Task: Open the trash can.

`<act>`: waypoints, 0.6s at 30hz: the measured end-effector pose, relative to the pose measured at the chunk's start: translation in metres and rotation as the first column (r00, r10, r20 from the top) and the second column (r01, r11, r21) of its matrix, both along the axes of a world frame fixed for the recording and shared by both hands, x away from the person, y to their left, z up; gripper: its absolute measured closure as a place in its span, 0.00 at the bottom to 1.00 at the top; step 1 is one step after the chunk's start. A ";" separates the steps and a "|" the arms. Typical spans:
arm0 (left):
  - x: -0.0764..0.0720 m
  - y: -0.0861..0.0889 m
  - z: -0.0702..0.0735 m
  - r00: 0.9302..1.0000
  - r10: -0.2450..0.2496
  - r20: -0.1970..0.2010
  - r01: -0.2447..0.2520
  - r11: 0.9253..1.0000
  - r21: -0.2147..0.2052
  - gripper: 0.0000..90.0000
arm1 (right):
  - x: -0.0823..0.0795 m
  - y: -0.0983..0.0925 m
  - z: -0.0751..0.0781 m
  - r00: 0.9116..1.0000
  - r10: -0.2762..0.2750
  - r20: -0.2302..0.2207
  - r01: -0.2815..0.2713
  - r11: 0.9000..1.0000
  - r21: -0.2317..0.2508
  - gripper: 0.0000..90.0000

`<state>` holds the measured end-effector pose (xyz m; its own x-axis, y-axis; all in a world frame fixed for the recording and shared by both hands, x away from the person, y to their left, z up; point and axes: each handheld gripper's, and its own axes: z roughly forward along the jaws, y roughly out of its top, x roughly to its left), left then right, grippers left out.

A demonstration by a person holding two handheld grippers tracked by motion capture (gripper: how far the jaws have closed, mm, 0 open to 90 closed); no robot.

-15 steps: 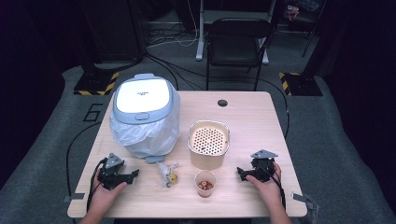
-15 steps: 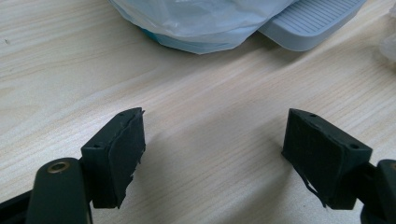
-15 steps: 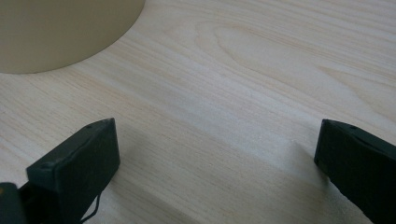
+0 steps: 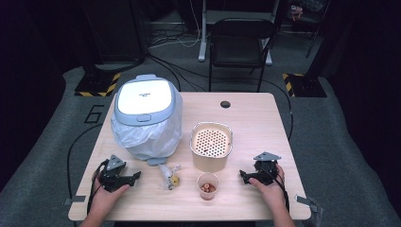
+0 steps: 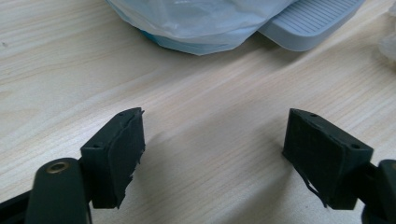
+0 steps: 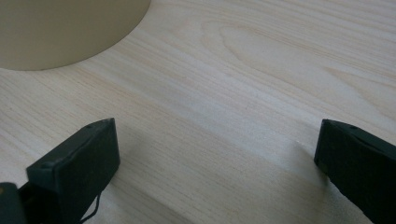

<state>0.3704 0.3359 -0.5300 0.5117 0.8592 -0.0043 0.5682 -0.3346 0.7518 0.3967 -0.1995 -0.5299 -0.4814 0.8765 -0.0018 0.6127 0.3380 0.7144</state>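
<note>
Two tongs rest low on the bench (image 4: pixel 265 113), one at each front corner, and both stand wide open with only bare wood between their pads. The left tongs (image 4: pixel 134 177) point toward the middle, where a small crumpled wrapper with a yellowish bit (image 4: pixel 171 176) lies just beyond their tips; its long axis runs roughly front to back. The right tongs (image 4: pixel 242 175) also point inward, toward one small cup of nuts (image 4: pixel 207 185), which stands near them and a little closer than the wrapper is to the left pair. Judged from this, the cup falls to the right hand and the wrapper to the left. Behind these stand one beige perforated basket (image 4: pixel 211 145) and one lidded bin lined with a plastic bag (image 4: pixel 146 116), whose foot pedal (image 5: pixel 310 18) shows in the left gripper view.
</note>
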 end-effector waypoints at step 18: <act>-0.006 0.000 0.006 1.000 0.018 -0.016 -0.018 1.000 -0.006 0.44 | 0.000 0.000 0.000 1.000 0.001 0.001 -0.001 1.000 -0.003 0.00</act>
